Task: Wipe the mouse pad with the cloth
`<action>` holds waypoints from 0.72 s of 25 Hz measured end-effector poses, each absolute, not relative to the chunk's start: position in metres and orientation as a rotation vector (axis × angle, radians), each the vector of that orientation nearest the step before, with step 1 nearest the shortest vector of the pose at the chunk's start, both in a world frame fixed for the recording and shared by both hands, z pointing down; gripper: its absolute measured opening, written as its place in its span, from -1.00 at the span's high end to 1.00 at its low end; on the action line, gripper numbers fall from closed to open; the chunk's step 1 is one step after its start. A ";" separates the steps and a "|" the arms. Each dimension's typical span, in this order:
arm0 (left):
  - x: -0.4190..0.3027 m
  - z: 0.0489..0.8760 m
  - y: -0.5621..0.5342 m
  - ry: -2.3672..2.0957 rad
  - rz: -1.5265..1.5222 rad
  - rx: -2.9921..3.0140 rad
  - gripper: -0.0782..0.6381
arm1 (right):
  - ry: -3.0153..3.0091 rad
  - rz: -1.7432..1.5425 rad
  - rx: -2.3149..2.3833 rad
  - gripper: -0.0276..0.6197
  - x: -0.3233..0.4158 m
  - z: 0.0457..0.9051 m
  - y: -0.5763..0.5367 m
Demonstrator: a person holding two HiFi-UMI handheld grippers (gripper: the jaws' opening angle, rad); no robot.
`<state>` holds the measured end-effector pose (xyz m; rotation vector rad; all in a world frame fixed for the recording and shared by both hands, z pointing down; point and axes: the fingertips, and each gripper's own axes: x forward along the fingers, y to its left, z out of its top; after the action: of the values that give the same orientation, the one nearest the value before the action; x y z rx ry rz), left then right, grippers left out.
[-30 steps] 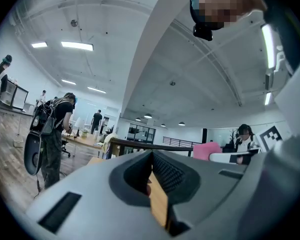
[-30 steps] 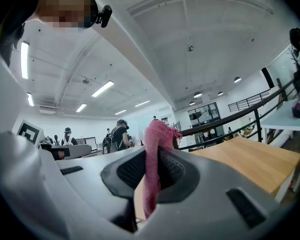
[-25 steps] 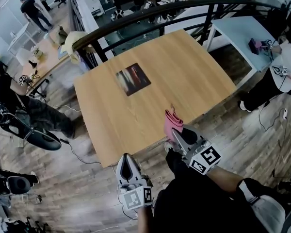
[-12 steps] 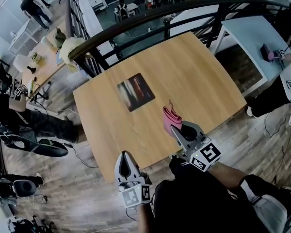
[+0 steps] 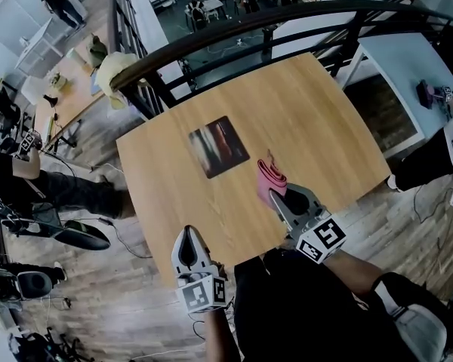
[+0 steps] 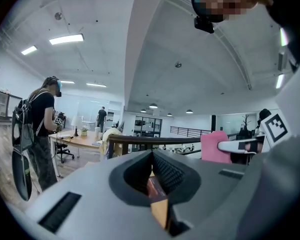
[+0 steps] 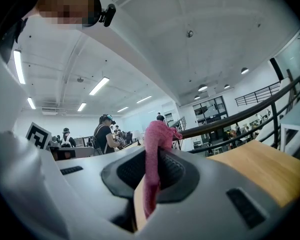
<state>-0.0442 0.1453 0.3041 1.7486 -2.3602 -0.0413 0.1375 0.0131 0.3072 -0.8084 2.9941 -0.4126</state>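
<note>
A dark mouse pad (image 5: 219,147) with reddish streaks lies on the wooden table (image 5: 302,111), left of its middle. My right gripper (image 5: 275,195) is shut on a pink cloth (image 5: 270,176), which sticks up past its jaws over the table's near part, right of and nearer than the pad. In the right gripper view the pink cloth (image 7: 153,156) stands pinched between the jaws. My left gripper (image 5: 187,241) hangs at the table's near edge, shut with nothing between its jaws. The left gripper view shows the cloth (image 6: 213,146) off to the right.
A black curved railing (image 5: 234,23) runs along the table's far side. A pale blue table (image 5: 396,59) stands at the right, with a person (image 5: 445,138) beside it. Another person (image 5: 38,179) with gear stands on the wooden floor at the left.
The right gripper with the pink cloth has moved a little further over the table. The left gripper has come up to the table's near edge.
</note>
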 end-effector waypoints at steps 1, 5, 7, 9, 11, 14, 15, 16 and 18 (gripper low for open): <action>-0.050 0.307 0.139 -2.353 -0.040 1.756 0.72 | 2.994 -0.409 -0.813 0.74 0.133 0.308 0.009; -0.075 0.318 0.114 -2.309 -0.006 1.790 0.72 | 2.990 -0.396 -0.841 0.74 0.115 0.310 -0.009; -0.088 0.328 0.102 -2.285 0.028 1.805 0.72 | 2.987 -0.401 -0.864 0.74 0.106 0.312 -0.017; -0.101 0.336 0.089 -2.268 0.062 1.821 0.72 | 2.989 -0.409 -0.888 0.74 0.098 0.315 -0.027; -0.112 0.344 0.071 -2.241 0.095 1.839 0.72 | 2.994 -0.415 -0.908 0.74 0.090 0.321 -0.038; -0.128 0.364 0.042 -2.169 0.169 1.872 0.72 | 3.004 -0.421 -0.927 0.74 0.074 0.330 -0.054; -0.134 0.371 0.032 -2.146 0.188 1.878 0.72 | 3.008 -0.423 -0.932 0.74 0.068 0.333 -0.060; -0.141 0.379 0.022 -2.127 0.205 1.881 0.72 | 3.013 -0.425 -0.938 0.74 0.062 0.336 -0.066; -0.156 0.394 0.002 -2.098 0.239 1.885 0.72 | 3.022 -0.428 -0.949 0.74 0.051 0.343 -0.077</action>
<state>-0.1558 0.0024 0.3938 1.8854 -2.0981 0.2395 0.0508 -0.0771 0.3430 -0.9488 3.0220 -0.4279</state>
